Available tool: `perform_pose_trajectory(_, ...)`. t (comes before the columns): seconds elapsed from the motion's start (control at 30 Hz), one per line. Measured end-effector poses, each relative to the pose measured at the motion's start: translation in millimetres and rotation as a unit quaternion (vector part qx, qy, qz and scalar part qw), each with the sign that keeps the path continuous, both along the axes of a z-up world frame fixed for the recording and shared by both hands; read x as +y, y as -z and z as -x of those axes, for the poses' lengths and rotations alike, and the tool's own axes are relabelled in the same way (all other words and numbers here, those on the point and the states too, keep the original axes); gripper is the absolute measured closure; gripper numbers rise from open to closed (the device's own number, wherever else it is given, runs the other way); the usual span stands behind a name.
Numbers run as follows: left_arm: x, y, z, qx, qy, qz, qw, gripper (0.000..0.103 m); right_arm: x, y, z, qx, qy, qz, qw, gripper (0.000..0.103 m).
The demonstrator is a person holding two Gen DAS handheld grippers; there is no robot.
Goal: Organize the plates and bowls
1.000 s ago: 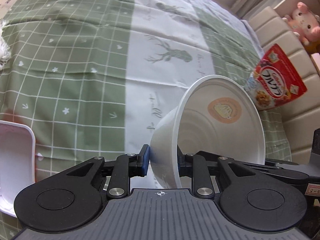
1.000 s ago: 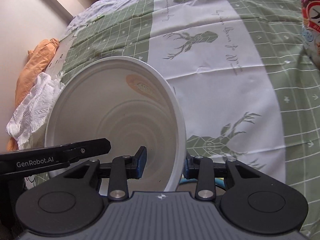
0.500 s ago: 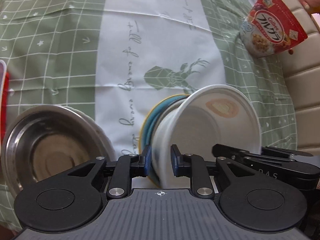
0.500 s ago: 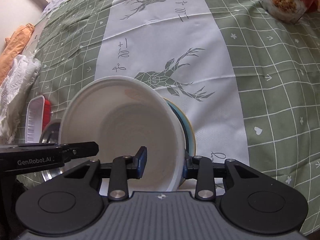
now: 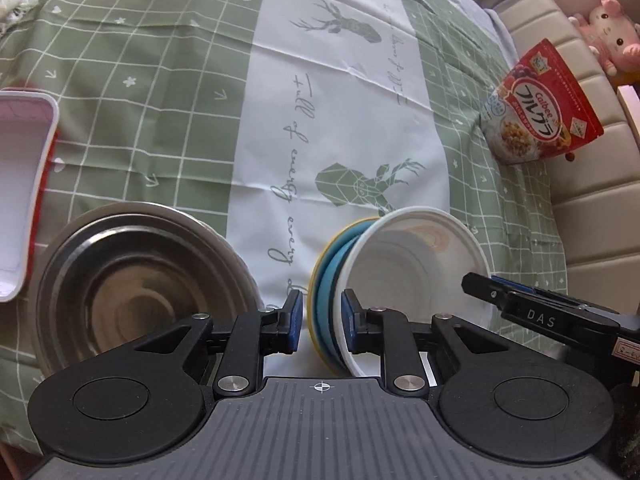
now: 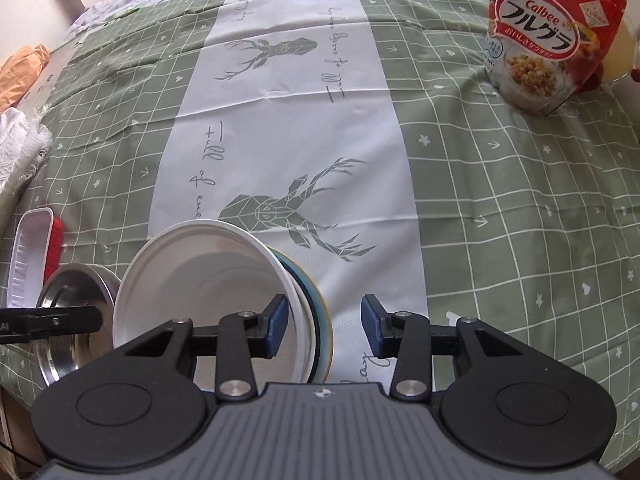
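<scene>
A white bowl (image 5: 416, 276) sits on a blue plate (image 5: 326, 280) with a yellow rim, near the table's front edge; the bowl also shows in the right wrist view (image 6: 200, 292) on the plate (image 6: 316, 312). My left gripper (image 5: 320, 322) is open, its fingers astride the near rims of bowl and plate without pressing them. My right gripper (image 6: 324, 330) is open wide, its left finger inside the bowl, its right finger clear of the plate. A steel bowl (image 5: 132, 292) stands to the left; it also shows in the right wrist view (image 6: 76, 320).
A white and red tray (image 5: 20, 208) lies at the left edge. A red cereal bag (image 6: 548, 36) stands at the far right. The table has a green checked cloth (image 6: 520, 208) with a white deer strip. A pink plush toy (image 5: 612, 36) sits beyond the table.
The white bowl came down from the air onto the blue plate. Both grippers, shut on its rim before, have opened; the right one opened widest.
</scene>
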State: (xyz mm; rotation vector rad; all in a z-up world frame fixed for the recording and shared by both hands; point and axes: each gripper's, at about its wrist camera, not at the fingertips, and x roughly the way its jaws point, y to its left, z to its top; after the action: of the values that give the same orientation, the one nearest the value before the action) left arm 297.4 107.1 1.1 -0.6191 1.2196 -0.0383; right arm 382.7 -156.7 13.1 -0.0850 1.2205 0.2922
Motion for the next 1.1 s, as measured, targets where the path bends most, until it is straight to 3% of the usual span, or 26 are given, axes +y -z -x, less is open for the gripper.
perform_pose_trajectory(0.17, 56.5, -14.7, 33.5, -0.01, -0.088, -0.039, 0.9953, 0.08, 25.4, -26.4, -9.4, -0.037, -0.027, -0.026, 0.999, 0.062)
perform_pose_trajectory(0.3, 102.0, -7.6, 64.6, 0.026, -0.152, -0.071, 0.9854, 0.08, 87.1, -30.9, -8.8, -0.011, -0.093, -0.074, 0.993, 0.052)
perform_pose_trajectory(0.43, 118.4, 10.0, 87.6, 0.047, -0.166, -0.075, 0.9821, 0.08, 160.5, -9.4, 5.3, 0.027, -0.18, -0.074, 0.981, 0.05)
perform_pose_trajectory(0.6, 118.9, 42.1, 102.3, 0.078, -0.16, -0.084, 0.9805, 0.08, 218.6, 40.6, 16.3, 0.071, -0.221, -0.014, 0.972, 0.05)
perform_pose_trajectory(0.73, 122.0, 62.2, 111.5, 0.084, -0.163, -0.059, 0.9813, 0.062, 232.0, 68.4, 17.4, 0.091, -0.227, 0.024, 0.969, 0.05)
perform_pose_trajectory(0.83, 125.2, 76.2, 115.5, 0.093, -0.167, -0.036, 0.9809, 0.056, 230.3, 86.5, 12.9, 0.128, -0.22, 0.024, 0.967, 0.05)
perform_pose_trajectory(0.93, 126.5, 93.4, 114.4, 0.107, -0.164, 0.007, 0.9806, 0.059, 230.4, 101.5, 14.1, 0.161, -0.216, 0.02, 0.963, 0.046)
perform_pose_trajectory(1.03, 125.4, 103.9, 110.8, 0.104, -0.152, 0.03, 0.9825, 0.063, 233.2, 109.0, 18.7, 0.161, -0.22, 0.028, 0.962, 0.043)
perform_pose_trajectory(1.1, 124.1, 106.9, 107.9, 0.095, -0.149, 0.046, 0.9833, 0.074, 236.1, 109.2, 23.2, 0.154, -0.232, 0.032, 0.96, 0.041)
